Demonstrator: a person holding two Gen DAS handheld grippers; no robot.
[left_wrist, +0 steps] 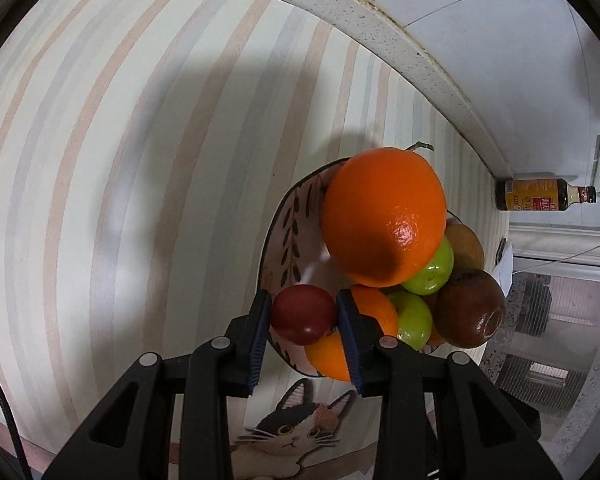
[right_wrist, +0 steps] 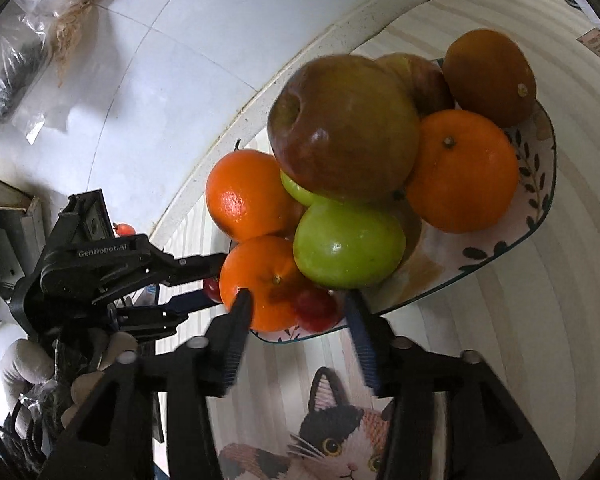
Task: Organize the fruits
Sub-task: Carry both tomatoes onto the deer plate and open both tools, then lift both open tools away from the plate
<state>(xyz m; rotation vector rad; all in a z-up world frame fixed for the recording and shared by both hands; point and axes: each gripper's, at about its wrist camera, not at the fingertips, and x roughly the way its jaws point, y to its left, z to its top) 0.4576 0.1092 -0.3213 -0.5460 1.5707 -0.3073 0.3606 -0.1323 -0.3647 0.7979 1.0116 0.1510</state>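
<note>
Red fruit (left_wrist: 303, 314) between left gripper (left_wrist: 303, 320) fingers (left_wrist: 260, 332)

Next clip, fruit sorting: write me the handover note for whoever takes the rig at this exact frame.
Left gripper: shut on a small red fruit at the near rim of the bowl.
Right gripper: open, empty, fingertips at the bowl's near edge beside an orange and a second red fruit.
Bowl sits on the striped mat, piled with oranges, green apples and brown-red apples.
Done: most fruit appears to be in the bowl.
Left: whether the red fruit is going in or coming out cannot be told from these views.
</note>
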